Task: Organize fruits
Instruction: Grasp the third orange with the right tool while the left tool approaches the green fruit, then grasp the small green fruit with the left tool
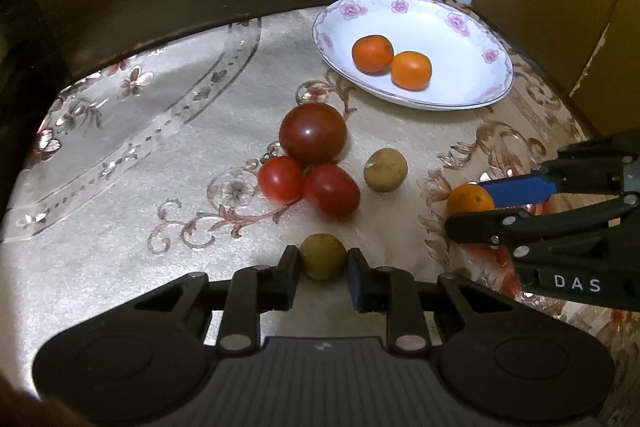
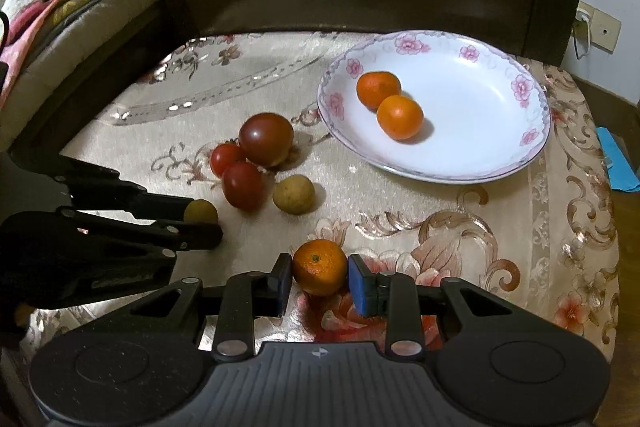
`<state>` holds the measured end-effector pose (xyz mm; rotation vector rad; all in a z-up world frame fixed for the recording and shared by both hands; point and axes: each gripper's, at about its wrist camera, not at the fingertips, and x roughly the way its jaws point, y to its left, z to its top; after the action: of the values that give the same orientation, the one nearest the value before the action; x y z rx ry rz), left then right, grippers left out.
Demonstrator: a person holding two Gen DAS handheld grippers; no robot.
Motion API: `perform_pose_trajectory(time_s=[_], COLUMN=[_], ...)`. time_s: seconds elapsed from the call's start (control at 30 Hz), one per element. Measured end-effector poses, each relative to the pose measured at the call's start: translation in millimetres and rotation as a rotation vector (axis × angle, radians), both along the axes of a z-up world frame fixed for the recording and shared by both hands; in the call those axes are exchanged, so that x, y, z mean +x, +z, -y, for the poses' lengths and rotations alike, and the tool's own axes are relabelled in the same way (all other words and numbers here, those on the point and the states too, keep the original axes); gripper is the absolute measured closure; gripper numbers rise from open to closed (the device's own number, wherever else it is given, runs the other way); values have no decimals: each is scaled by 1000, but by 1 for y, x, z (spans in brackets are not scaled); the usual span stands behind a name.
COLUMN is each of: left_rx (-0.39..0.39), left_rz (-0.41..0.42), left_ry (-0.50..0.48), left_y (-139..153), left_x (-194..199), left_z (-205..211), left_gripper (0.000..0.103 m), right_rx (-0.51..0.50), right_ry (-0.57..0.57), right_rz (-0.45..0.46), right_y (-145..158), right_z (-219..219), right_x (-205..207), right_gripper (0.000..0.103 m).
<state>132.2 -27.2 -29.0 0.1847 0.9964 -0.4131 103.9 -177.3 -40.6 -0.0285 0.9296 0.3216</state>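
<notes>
Now the left gripper (image 1: 323,264) clamps a small yellow-green fruit (image 1: 322,255), and the right gripper (image 2: 319,277) clamps an orange (image 2: 319,267) on the tablecloth (image 1: 120,227).

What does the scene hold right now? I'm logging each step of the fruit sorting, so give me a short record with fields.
plate: white floral plate holding two oranges
on cloth: three tomatoes, one brownish round fruit
left hand-held gripper: shut on a small yellow-green fruit
right hand-held gripper: shut on an orange
surface: floral tablecloth
</notes>
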Motion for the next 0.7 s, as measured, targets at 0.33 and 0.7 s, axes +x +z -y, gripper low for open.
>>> perform_pose_trajectory(time_s=[0.33,0.7], left_rx=[8,12], left_rz=[5,14], left_ry=[-2,8], left_y=[-1,-1], left_x=[-1,-1], left_z=[0,-2], left_gripper=[63,58], right_rx=[-1,-4], right_ry=[10,18], right_rz=[5,7], right_y=[0,1], right_z=[1,0], right_x=[-2,-4], right_gripper=[75,70])
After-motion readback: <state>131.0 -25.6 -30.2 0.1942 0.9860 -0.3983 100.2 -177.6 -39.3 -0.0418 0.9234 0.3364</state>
